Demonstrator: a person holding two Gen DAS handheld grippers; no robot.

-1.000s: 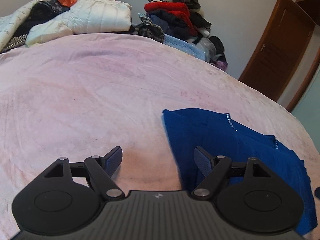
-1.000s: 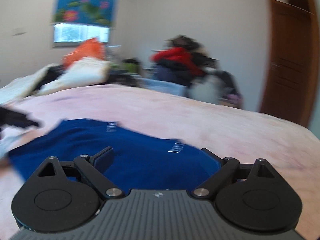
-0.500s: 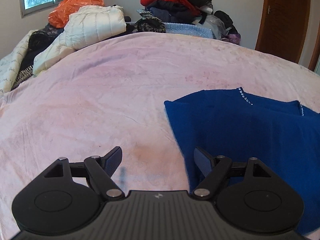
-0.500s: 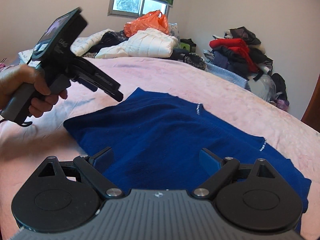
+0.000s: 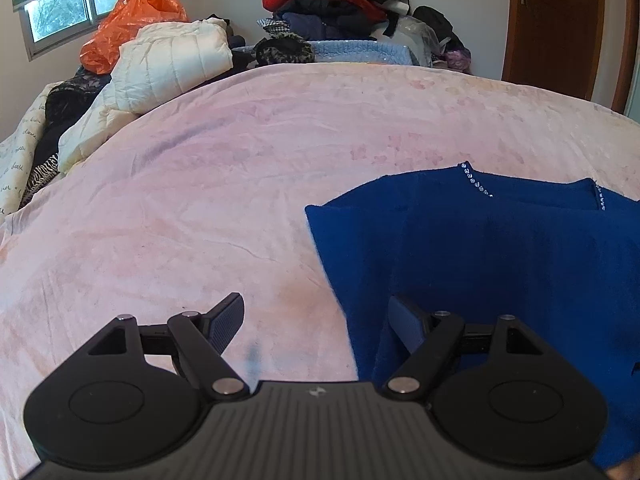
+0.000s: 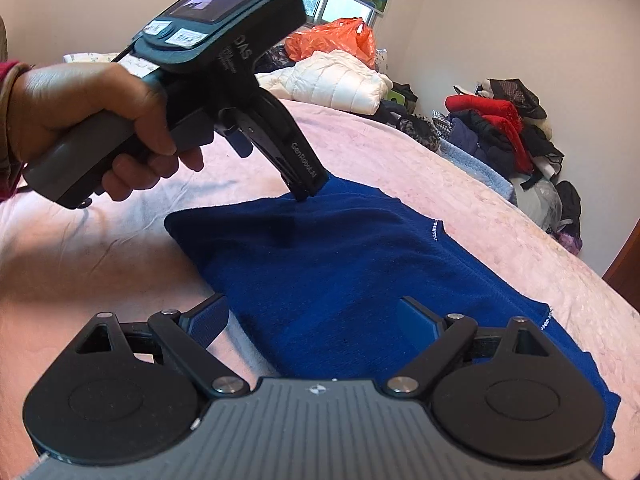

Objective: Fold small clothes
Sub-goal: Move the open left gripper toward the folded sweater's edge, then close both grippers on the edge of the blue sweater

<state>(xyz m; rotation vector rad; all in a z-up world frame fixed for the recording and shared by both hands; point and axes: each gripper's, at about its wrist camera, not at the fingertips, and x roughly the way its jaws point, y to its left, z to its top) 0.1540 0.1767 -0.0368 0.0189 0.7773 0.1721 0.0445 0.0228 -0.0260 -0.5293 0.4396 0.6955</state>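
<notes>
Blue garment (image 6: 360, 264), partly folded, is spread on the pink bed (image 5: 200, 200). Left gripper (image 5: 316, 320) and right gripper (image 6: 312, 320) are poised over it, jaws released, nothing grasped. Further folds are judged outstanding.

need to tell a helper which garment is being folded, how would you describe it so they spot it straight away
Start at the big pink bedspread that fills the room. On its open middle, apart from the clothes heaps along the far edge, one blue knit garment lies spread flat. It is the only deep blue piece, with short lines of small sparkling stones along its far edge.
</notes>
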